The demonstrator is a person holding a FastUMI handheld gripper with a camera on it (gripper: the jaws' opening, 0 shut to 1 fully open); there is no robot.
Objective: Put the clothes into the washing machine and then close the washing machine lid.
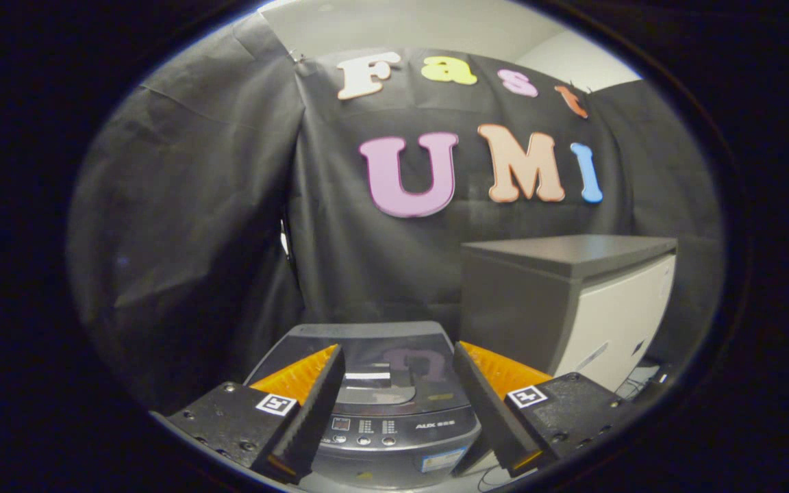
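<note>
Gripper view is showing the hand-held gripper [398, 404] hovering with its two fingers [312, 404] spread wide apart and nothing pinched between them. Lying below and just ahead of the fingers, framed in the gap between them, the washing machine [394, 438] is sitting with its dark glossy lid [381, 349] down flat, and the lid is reflecting the booth wall behind it. Nearest the fingertips, the machine's control panel [367, 430] is facing the camera with a row of small round buttons; its markings are too small to make out. Beyond the right finger and to the right of the machine, a boxy cabinet [572, 301] with a grey top and a pale front is standing taller than the machine, close beside it. Farther ahead, beyond both, the black cloth wall [196, 226] is hanging in soft folds.
</note>
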